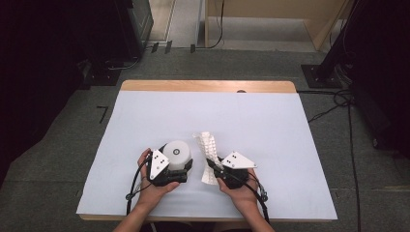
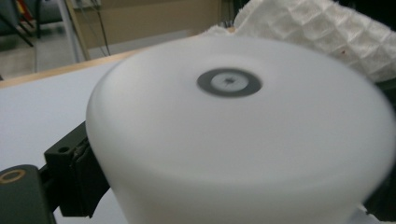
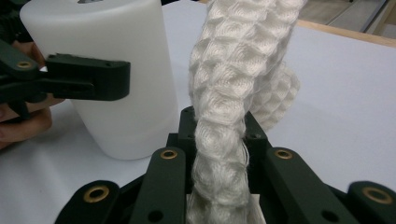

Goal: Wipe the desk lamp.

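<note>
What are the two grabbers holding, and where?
The left hand-held gripper clamps the white cup by its side wall. The right hand-held gripper pinches the white waffle cloth near its lower end.

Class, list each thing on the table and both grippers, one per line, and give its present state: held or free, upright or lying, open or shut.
White plastic cup: upside down, base uppermost, clamped at its sides by the left gripper.
Waffle-weave cloth: bunched, pinched mid-length, upper end raised, lower end on the table.
Left gripper: shut on the cup.
Right gripper: shut on the cloth.
Table: covered by a white sheet.
</note>
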Tool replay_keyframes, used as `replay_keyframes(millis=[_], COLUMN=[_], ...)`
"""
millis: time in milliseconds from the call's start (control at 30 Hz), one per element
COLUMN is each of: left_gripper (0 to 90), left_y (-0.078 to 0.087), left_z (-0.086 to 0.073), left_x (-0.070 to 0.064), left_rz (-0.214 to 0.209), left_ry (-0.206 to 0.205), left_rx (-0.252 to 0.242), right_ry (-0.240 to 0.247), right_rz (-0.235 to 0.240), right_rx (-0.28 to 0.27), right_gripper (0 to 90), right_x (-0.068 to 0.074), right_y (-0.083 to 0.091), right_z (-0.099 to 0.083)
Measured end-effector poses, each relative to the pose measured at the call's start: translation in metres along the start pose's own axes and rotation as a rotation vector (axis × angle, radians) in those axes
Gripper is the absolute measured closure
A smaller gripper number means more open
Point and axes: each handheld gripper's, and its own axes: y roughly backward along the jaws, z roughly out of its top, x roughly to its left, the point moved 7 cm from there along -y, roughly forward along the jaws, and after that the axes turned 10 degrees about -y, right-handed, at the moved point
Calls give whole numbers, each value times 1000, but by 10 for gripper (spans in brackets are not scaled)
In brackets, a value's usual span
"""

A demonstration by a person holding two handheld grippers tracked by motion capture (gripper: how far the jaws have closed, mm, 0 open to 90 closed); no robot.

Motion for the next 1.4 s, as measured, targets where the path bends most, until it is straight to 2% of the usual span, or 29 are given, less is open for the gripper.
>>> replay_keyframes(millis=[100, 200, 300, 367, 400, 500, 533, 600, 633, 800, 933, 1067, 1200, 1267, 1400], left_gripper=[28, 56, 80, 84, 84, 85, 85, 85, 85, 87, 87, 87, 87, 87, 87], left_y=[0, -6, -5, -5, -4, 0, 3, 7, 9, 10, 9, 5, 3, 3, 8], left_z=[1, -5, -5, -5, -5, 2, 7, 13, 15, 16, 18, 14, 12, 13, 20], left_x=[-3, -4, -5, -5, -5, -3, -3, -5, -6, -10, -18, -28, -30, -27, -15], left_rz=[26, 79, 83, 62, 38, -58, -102, -158, -173, -211, -237, -264, -280, -280, -290], left_ry=[-7, -3, 12, 17, 17, 79, 102, 130, 131, 127, 106, 62, 58, 61, 124], left_rx=[14, 84, 102, 90, 86, 18, -17, -58, -66, -60, -57, -20, -3, -6, -49], right_ry=[-6, 0, 0, -3, 3, 12, 5, 10, 10, 37, 36, 29, 38, 39, 42], right_rz=[-1, -2, 2, 9, 9, 19, 24, 30, 37, 43, 40, 31, 28, 34, 44], right_rx=[2, 3, 5, 9, 8, 18, 24, 26, 25, 43, 1, -48, -79, -73, -17], right_gripper=[764, 764, 765, 764, 764, 764, 764, 764, 764, 764, 765, 765, 765, 766, 766], right_x=[-1, 0, 1, 3, 4, 7, 9, 12, 14, 26, 25, 24, 24, 24, 24], right_y=[0, 0, 0, -1, -2, -4, -5, -7, -8, -10, -3, 8, 14, 13, 4], right_z=[0, 0, -1, -2, -2, -4, -5, -6, -7, -13, -5, 5, 12, 12, 1])
